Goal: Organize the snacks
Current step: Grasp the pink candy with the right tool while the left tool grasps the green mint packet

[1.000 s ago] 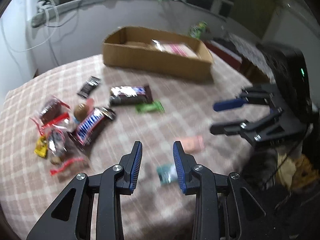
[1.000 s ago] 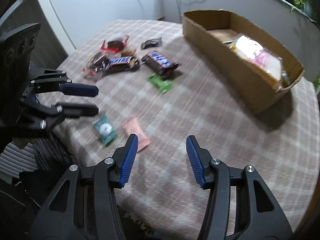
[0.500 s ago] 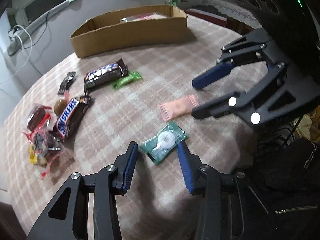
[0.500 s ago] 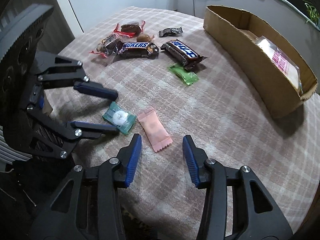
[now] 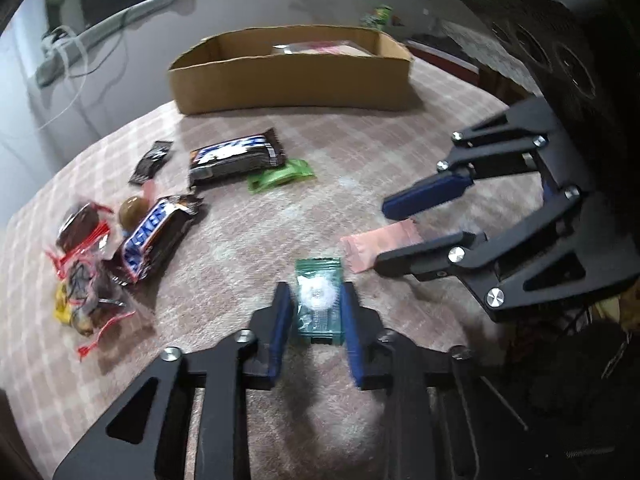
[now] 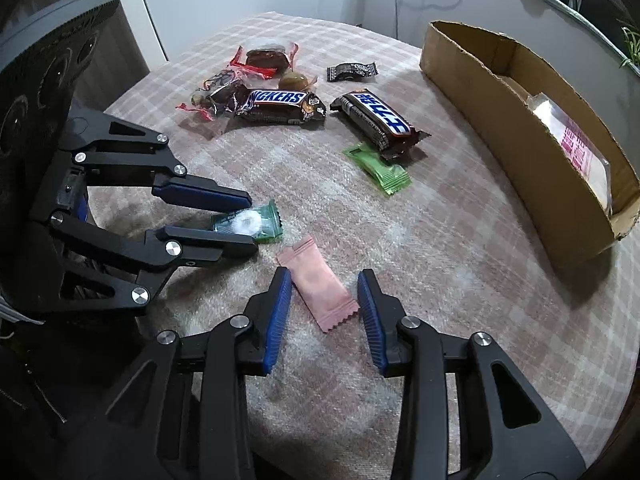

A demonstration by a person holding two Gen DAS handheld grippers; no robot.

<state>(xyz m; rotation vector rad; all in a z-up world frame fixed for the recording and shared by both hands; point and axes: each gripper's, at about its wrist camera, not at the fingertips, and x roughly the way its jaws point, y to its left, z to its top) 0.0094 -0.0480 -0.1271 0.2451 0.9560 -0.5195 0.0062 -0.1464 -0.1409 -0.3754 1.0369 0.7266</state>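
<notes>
The counter (image 6: 460, 248) wears a pink-and-white checked cloth; one sweet wrapper (image 6: 318, 290) is plain pink, another (image 6: 250, 224) teal with a white disc, a third (image 6: 380, 170) light green; the chocolate bars (image 6: 280, 106) are brown with blue-and-white lettering; the box (image 6: 520, 136) is tan cardboard.

Between us and the cardboard box (image 6: 520, 152) lies a broad stretch of bare checked tablecloth (image 6: 460, 248), open for passage on our right. The middle route is narrowed by the green wafer packet (image 6: 378, 169) touching the dark chocolate bar (image 6: 376, 120), with the Snickers bar (image 6: 280, 108) just beside. Farther left, a cluster of red-edged candy wrappers (image 5: 86, 276) crowds the cloth. Our left gripper (image 6: 240, 220) and right gripper (image 6: 322, 308) sit close together, leaving little room between them.
</notes>
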